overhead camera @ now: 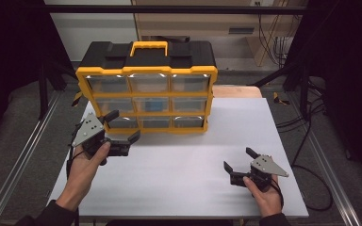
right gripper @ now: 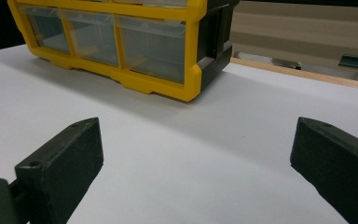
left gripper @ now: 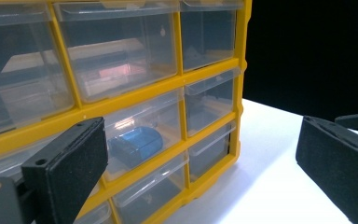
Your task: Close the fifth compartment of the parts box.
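Observation:
A yellow and black drawer cabinet [overhead camera: 147, 89] with clear drawers stands at the back of the white table [overhead camera: 184, 160]; all drawers look closed. A blue object [left gripper: 135, 144] lies inside its middle drawer [overhead camera: 152, 104]. My left gripper [overhead camera: 122, 126] is open, held by a hand just in front of the cabinet's lower left corner, with nothing between its jaws. My right gripper [overhead camera: 239, 158] is open near the table's front right, resting low over the bare surface, empty. In the right gripper view the cabinet's lower right corner [right gripper: 186, 79] lies ahead.
A wooden board [overhead camera: 238, 91] shows behind the table's right side. Metal rails [overhead camera: 23, 155] run along both sides of the table. Cables [overhead camera: 311, 141] lie on the grey floor to the right.

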`<move>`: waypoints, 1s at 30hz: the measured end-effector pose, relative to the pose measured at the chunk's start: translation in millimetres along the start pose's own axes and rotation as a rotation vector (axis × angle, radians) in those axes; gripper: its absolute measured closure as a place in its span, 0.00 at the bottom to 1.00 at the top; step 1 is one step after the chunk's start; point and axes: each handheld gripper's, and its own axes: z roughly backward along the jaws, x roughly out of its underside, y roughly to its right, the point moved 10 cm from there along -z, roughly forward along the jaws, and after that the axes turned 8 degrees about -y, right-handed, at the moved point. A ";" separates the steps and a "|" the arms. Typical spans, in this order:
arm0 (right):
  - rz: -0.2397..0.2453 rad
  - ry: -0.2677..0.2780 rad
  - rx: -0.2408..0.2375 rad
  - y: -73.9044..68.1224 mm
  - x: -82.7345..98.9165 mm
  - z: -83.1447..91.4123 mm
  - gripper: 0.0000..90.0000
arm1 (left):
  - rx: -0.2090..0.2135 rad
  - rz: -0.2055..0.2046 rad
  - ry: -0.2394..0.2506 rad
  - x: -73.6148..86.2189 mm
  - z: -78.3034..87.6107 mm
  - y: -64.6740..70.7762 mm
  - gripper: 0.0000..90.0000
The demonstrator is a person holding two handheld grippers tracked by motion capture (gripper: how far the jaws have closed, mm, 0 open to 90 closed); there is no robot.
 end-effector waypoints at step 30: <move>0.005 0.006 0.001 0.1 -0.9 0.1 0.03 | -0.007 0.036 0.002 48.8 20.0 -5.2 0.02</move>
